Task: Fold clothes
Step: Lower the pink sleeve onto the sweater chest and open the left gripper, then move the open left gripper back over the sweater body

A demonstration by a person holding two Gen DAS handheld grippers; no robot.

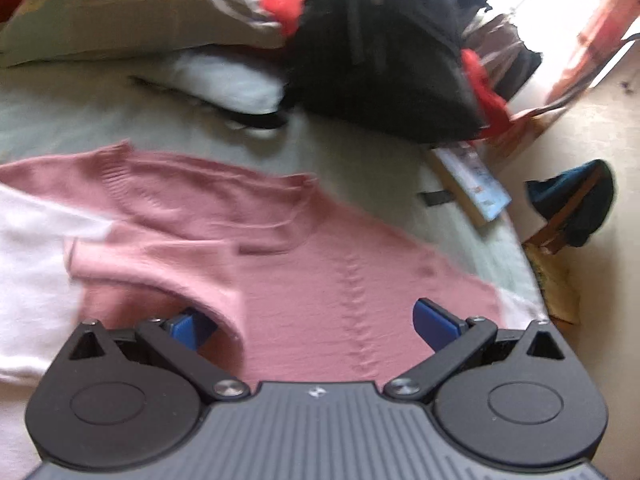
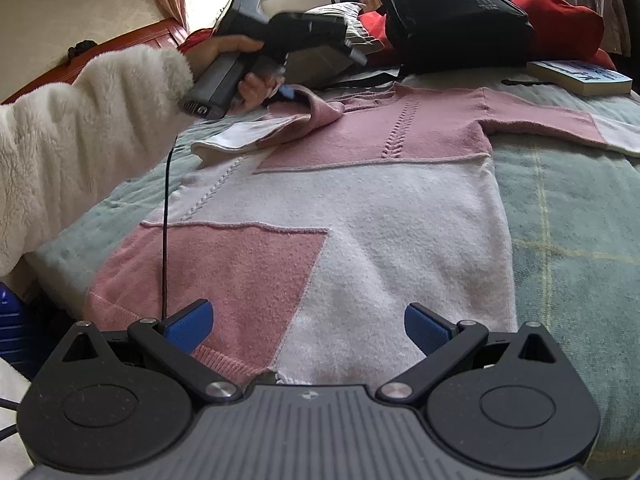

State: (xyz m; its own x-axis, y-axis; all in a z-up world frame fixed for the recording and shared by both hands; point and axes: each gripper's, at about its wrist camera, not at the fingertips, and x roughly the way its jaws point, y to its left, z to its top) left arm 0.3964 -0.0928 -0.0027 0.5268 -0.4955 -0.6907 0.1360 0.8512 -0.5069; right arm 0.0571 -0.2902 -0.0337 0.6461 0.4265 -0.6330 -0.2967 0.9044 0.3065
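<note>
A pink and white colour-block knit sweater [image 2: 400,220] lies flat on the bed, hem nearest the right wrist camera. Its right sleeve [image 2: 552,120] stretches out sideways. The other sleeve [image 2: 296,120] is folded in over the chest. My right gripper [image 2: 310,326] hovers open over the hem, touching nothing. My left gripper [image 1: 312,324] is open above the pink upper part of the sweater [image 1: 320,272]. A fold of pink sleeve [image 1: 160,272] drapes in front of its left pad. In the right wrist view, a hand in a fluffy white sleeve [image 2: 80,128] holds the left gripper [image 2: 286,90] at that folded sleeve.
A pale green plaid blanket [image 2: 560,220] covers the bed. Behind the sweater are a black backpack [image 2: 452,12], a red garment [image 2: 560,20], a book [image 2: 580,78] and a pillow [image 1: 140,8]. A black cable [image 2: 166,220] hangs over the sweater's left side. The bed edge and floor [image 1: 600,120] lie right.
</note>
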